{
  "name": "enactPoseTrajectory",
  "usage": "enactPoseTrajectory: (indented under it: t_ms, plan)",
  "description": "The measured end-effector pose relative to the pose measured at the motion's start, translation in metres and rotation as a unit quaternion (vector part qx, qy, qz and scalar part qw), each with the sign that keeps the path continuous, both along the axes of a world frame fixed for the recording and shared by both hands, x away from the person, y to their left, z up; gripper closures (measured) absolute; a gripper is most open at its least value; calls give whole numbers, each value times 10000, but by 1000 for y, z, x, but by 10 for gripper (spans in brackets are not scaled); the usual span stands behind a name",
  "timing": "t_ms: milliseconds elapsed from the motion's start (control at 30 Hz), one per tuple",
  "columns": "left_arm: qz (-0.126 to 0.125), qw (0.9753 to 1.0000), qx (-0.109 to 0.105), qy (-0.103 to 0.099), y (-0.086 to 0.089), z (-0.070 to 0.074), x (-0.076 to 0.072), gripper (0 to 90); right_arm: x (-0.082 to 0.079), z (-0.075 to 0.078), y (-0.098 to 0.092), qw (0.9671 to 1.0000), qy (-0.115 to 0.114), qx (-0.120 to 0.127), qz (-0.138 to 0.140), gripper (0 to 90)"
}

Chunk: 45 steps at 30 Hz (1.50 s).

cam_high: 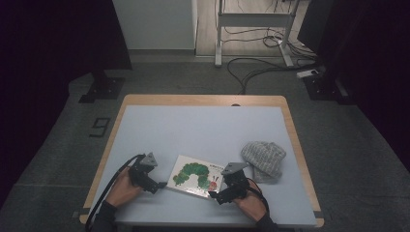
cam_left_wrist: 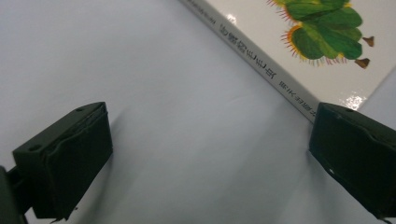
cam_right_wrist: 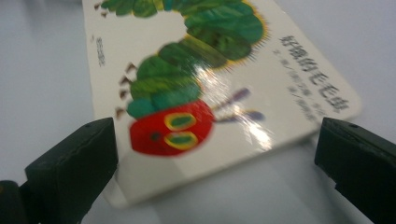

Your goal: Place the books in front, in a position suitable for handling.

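A white picture book (cam_high: 195,176) with a green caterpillar on its cover lies flat near the table's front edge. My left gripper (cam_high: 161,185) is open at the book's left side; in the left gripper view the book's spine (cam_left_wrist: 261,70) runs diagonally past the right jaw, and bare table lies between the jaws (cam_left_wrist: 205,154). My right gripper (cam_high: 213,196) is open at the book's right front corner. In the right gripper view the book (cam_right_wrist: 219,88) with the caterpillar's red face reaches into the gap between the wide-apart jaws (cam_right_wrist: 215,154).
A grey knitted hat (cam_high: 264,158) lies on the table to the right of the book. The light blue table top (cam_high: 203,125) has a wooden rim. Beyond it are stand bases, cables and a desk frame on the floor.
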State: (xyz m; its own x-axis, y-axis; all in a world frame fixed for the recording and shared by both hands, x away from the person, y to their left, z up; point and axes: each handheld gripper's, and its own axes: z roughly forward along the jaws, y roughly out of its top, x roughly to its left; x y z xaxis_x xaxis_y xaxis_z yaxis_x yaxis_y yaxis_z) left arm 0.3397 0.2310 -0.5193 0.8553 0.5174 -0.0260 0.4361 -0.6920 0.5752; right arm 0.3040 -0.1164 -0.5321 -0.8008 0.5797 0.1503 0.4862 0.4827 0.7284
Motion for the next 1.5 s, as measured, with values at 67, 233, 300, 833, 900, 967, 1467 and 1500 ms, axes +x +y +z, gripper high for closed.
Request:
enactPoseTrajectory:
  t_ms: [67,233,300,833,900,967,1467,1500]
  plan:
    - [-2,10000,-7,-29,-2,0,-4,0,2,0,-1,10000,-28,-57,-69,0]
    - [-17,9998,-164,-77,-4,-3,-15,0,13,2,-2,9998,105,143,-73,0]
    - [-104,9998,-177,-72,-4,-3,-19,0,18,2,2,9999,42,77,-86,0]
    - [-248,9982,-504,-190,-6,-8,-45,0,62,0,41,9994,-159,30,296,0]
    - [-226,9982,-525,-193,-7,-8,-48,0,68,0,49,9992,-171,28,368,0]
    - [-198,9982,-537,-197,-8,-9,-51,0,72,0,56,9990,-171,42,417,0]
    - [-121,9982,-551,-201,-7,-9,-54,0,71,6,60,9985,-296,-221,401,21]
    - [-120,9982,-550,-202,-7,-9,-54,0,71,6,60,9985,-296,-221,401,21]
